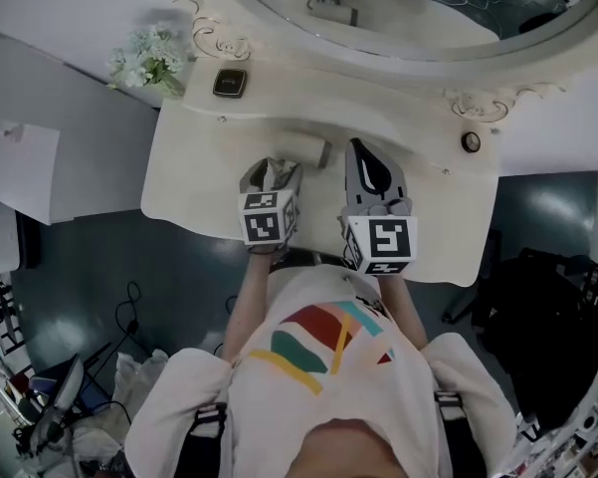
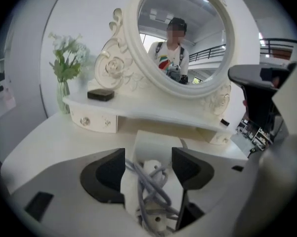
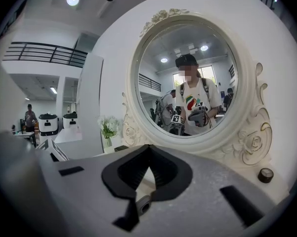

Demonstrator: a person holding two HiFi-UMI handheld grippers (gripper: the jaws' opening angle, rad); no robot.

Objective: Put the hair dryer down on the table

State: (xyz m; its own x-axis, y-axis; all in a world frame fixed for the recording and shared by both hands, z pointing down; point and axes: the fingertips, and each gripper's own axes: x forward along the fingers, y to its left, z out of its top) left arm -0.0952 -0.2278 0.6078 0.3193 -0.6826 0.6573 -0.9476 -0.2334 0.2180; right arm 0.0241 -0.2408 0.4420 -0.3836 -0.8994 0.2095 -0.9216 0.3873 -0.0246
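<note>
Plainly white, grey-corded hair dryer [image 2: 151, 143] — between wide left gripper [image 2: 148, 158]; right gripper [image 3: 148, 153] closed.

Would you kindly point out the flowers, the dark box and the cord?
flowers [image 2: 65, 53]: left gripper view, the blossoms.
dark box [image 2: 100, 94]: left gripper view, its top face.
cord [image 2: 147, 181]: left gripper view, the coiled loops.

Bare table [image 1: 179, 182] lies open at 9 o'clock of the left gripper [image 1: 271, 174]. At 12 the dryer [image 1: 306, 150], shelf [image 1: 328, 90] and mirror [image 1: 418, 23] block the way; flowers [image 1: 151, 60] stand at 10, the right gripper [image 1: 365, 157] crowds 3.
</note>
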